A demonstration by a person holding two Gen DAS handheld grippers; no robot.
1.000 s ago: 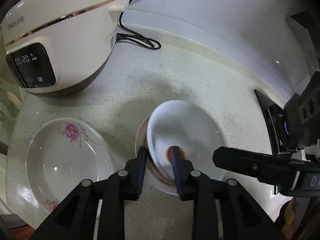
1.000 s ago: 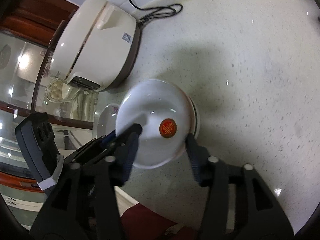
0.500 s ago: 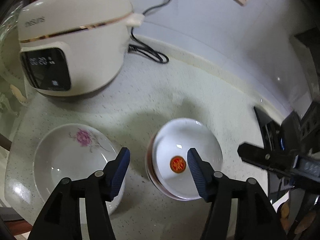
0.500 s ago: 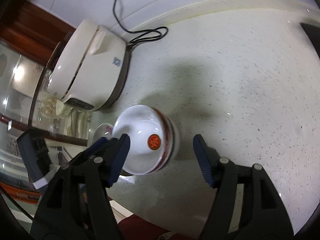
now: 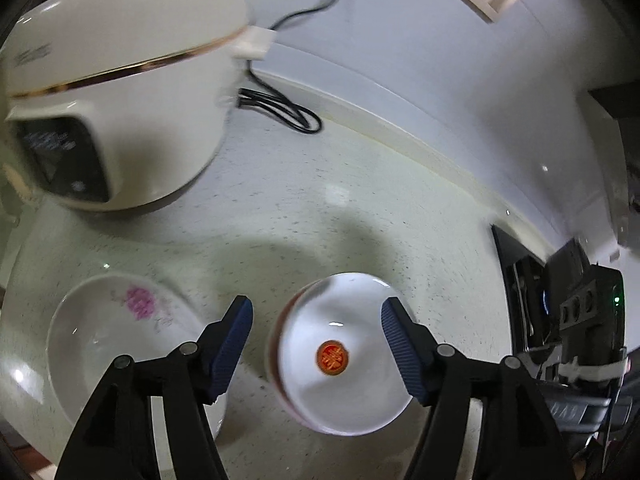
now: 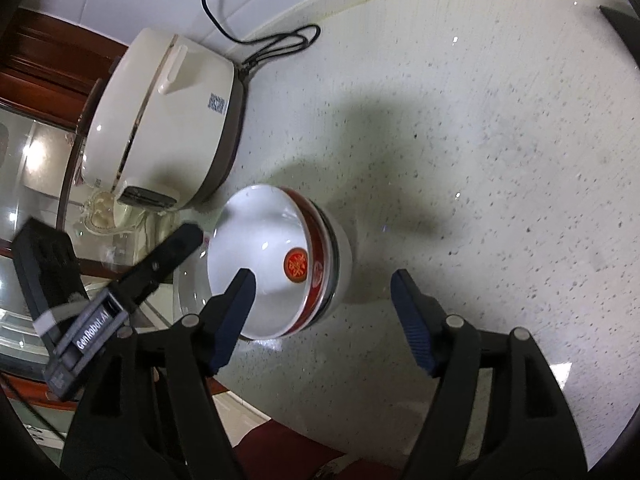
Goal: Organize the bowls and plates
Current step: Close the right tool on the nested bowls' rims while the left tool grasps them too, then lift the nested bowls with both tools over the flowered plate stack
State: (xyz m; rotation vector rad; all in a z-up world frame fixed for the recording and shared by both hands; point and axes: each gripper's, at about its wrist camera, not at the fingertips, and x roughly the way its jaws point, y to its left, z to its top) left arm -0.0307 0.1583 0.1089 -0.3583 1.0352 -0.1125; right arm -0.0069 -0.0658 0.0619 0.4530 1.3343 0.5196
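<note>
In the left wrist view, at the bottom of the frame, the left gripper (image 5: 316,344) has just been opening; its jaws stand wide, astride the stacked bowls (image 5: 340,356) without pressing on them, so it holds nothing. In the right wrist view the right gripper (image 6: 322,320) has likewise been opening and grips nothing: its left pad hangs in front of the white inside of the top bowl, its right pad over bare counter (image 6: 480,160).

The stack sits at lower centre of both frames, a white bowl with a red seal nested in a red-banded one. From the right wrist view the top bowl looks tilted in the lower one, though fisheye bending may exaggerate that. If it is tilted, a brush from either pad on the way out could rock or slide it.

Just beside the stack, at lower left, lies the flowered plate (image 5: 120,344). A careless sweep of the left jaw could clip its rim.

Farther back, at upper left, stand the rice cooker (image 5: 120,92) and its cord (image 5: 288,108), well apart and little threat.
</note>
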